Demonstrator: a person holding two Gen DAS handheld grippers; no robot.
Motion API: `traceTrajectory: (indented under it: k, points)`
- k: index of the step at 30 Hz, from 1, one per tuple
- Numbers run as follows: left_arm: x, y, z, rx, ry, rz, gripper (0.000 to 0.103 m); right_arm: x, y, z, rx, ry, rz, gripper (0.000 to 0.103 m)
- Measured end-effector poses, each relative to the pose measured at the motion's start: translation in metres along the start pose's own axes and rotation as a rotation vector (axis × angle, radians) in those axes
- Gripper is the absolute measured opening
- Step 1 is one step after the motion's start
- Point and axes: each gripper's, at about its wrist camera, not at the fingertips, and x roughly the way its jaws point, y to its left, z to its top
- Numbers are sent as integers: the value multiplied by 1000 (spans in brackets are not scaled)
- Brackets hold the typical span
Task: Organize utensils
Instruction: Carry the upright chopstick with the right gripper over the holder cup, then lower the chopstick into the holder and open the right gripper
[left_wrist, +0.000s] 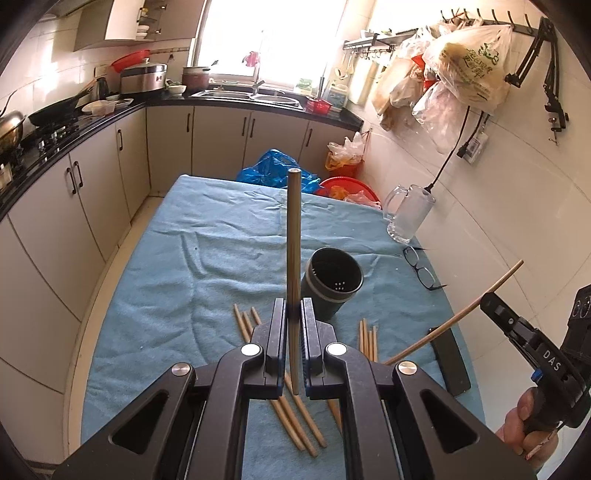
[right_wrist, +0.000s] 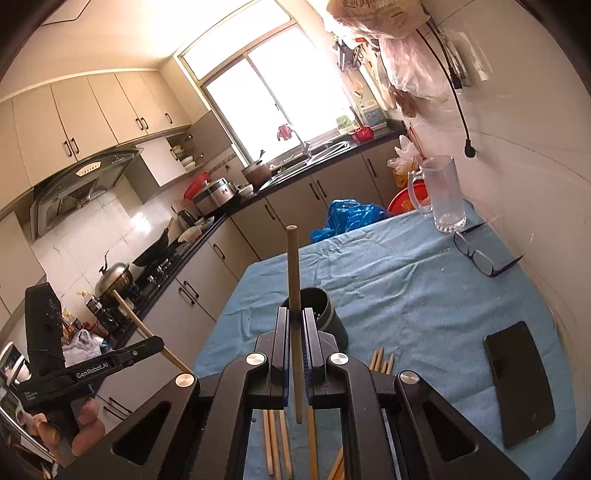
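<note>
Kitchen cabinets and a bright window fill the top of both views, and below them a blue cloth covers the table where the dark utensil holder stands at centre, open mouth up to receive chopsticks. Left gripper pinches one chopstick upright; right gripper pinches another likewise (probably to drop them in end-first), while loose chopsticks lie below the holder

Wood chopsticks, matt plastic holder, terry cloth
</note>
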Motion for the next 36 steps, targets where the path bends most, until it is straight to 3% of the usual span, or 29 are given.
traceTrajectory:
  k: [10,22,30,36]
  points:
    - [8,-28,33,51,-12,-20,6,-4,6,31,-6,-53,7,7]
    - [21,-45,96,51,-88,-41,6,21,15,75,-5,-111,-14,7]
    - [77,-29,107,-9,-39,-44,6,60,8,93,19,-109,-37,7]
    - [109,-16,102,-39,14,-43,6,97,-3,90,42,-56,-62,7]
